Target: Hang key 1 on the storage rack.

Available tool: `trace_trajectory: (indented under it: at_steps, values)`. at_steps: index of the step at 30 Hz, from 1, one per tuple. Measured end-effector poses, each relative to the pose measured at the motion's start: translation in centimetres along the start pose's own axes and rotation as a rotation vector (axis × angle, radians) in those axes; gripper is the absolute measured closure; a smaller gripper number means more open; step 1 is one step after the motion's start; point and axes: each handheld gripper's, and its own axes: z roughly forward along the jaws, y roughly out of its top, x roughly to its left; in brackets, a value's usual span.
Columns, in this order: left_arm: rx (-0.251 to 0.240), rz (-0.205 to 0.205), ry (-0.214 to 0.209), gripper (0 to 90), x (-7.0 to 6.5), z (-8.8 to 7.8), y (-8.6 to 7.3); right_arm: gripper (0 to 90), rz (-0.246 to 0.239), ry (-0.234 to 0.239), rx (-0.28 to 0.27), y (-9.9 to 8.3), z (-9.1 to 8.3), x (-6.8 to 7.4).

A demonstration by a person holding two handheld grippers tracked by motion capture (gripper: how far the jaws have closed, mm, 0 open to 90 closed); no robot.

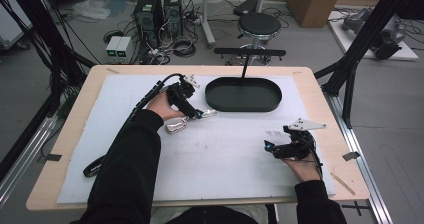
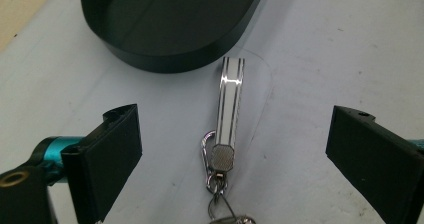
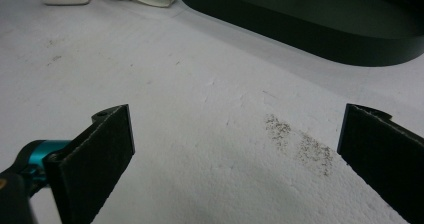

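Left gripper point(image 2: 232, 149): jaws spread wide, nothing pinched; held low over the mat point(image 1: 125, 174) with the keyring point(image 2: 227, 134) lying lengthwise in the gap between the fingers point(image 2: 112, 149), touching neither. The stance reads as straddling the piece, either side free to close on it. Keyring: white strap with dark stripes, metal clip and ring at the near end, flat on the mat; a silver fob point(image 1: 176, 127) joins it at the hand side in the high view. Strap tip points away from the fingers toward the tray point(image 2: 165, 29), just short of its wall, so a short carry forward would likely put it inside. Tray: black, oval, shallow, nothing seen in it, beyond the left fingertips. Right gripper point(image 3: 235, 154): jaws likewise spread wide, holding nothing; only bare, scuffed mat between its fingers point(image 3: 107, 149). It rests well apart from the keyring, apparently parked out of the way.
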Motion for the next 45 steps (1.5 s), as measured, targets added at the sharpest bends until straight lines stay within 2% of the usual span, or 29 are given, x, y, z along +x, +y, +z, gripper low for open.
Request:
trace_trajectory:
  at_steps: [7, 8, 16, 17, 20, 24, 25, 26, 27, 28, 29, 30, 31, 33, 35, 37, 39, 43, 45]
  values:
    - [0.041, 0.001, -0.015, 10.2, 0.3, 1.8, 0.4, 0.8, 0.002, -0.017, -0.002, 0.0, 0.0, -0.1]
    - [0.047, -0.003, -0.033, 11.2, 0.5, 2.2, 0.4, 0.8, 0.008, -0.015, 0.004, 0.0, 0.0, -0.2]
    - [0.088, -0.012, -0.038, 14.0, 0.8, 4.4, 0.1, 0.8, 0.001, -0.024, 0.007, -0.1, -0.1, -0.3]
    - [0.109, -0.006, -0.031, 14.2, 0.8, 5.1, -0.1, 0.8, 0.004, -0.027, 0.009, -0.1, -0.1, -0.3]
    - [0.110, -0.019, -0.038, 15.7, 0.9, 5.6, -0.3, 0.8, 0.010, -0.034, 0.004, -0.1, -0.2, -0.3]
    - [0.105, -0.017, -0.038, 19.2, 0.9, 6.0, -0.3, 0.8, 0.009, -0.040, 0.010, -0.1, -0.2, -0.3]
    - [0.105, -0.011, -0.040, 23.6, 0.9, 6.0, -0.2, 0.8, 0.004, -0.043, 0.010, -0.1, -0.1, -0.3]
    - [0.100, -0.013, -0.039, 23.6, 0.8, 6.0, -0.2, 0.8, 0.004, -0.043, 0.010, -0.1, -0.1, -0.3]
    - [0.110, 0.012, -0.029, 28.6, 0.7, 5.9, -0.2, 0.8, 0.007, -0.046, 0.012, -0.1, -0.1, -0.3]
    - [0.115, 0.038, -0.025, 44.3, 0.4, 5.9, -0.1, 0.8, 0.004, -0.056, 0.008, -0.1, -0.2, -0.3]
    - [0.114, 0.051, -0.018, 44.3, 0.2, 6.0, -0.1, 0.8, 0.004, -0.056, 0.008, -0.1, -0.2, -0.3]
    - [0.119, 0.071, 0.007, 48.1, -0.1, 6.1, 0.0, 0.8, 0.007, -0.056, 0.001, -0.1, -0.3, -0.3]
    - [0.118, 0.073, 0.011, 51.1, -0.2, 6.1, 0.1, 0.8, 0.013, -0.059, -0.004, -0.1, -0.3, -0.3]
    - [0.125, 0.058, -0.009, 57.5, -0.2, 6.4, 0.0, 0.8, 0.011, -0.064, -0.007, -0.1, -0.4, -0.4]
    - [0.122, 0.013, -0.043, 64.8, 0.1, 6.4, 0.0, 0.8, 0.011, -0.061, -0.006, -0.1, -0.3, -0.4]
    - [0.125, 0.009, -0.035, 72.9, 0.0, 6.4, 0.0, 0.8, 0.009, -0.066, -0.003, -0.1, -0.3, -0.3]
    - [0.131, 0.008, -0.027, 74.2, -0.1, 6.4, 0.1, 0.8, 0.000, -0.085, -0.026, 0.0, -0.5, -0.3]
    - [0.129, -0.036, -0.061, 74.4, 0.4, 6.3, 0.0, 0.8, 0.006, -0.097, -0.044, 0.0, -0.7, -0.3]
    - [0.130, -0.046, -0.061, 74.4, 0.5, 6.2, 0.0, 0.8, 0.008, -0.097, -0.045, 0.0, -0.8, -0.3]
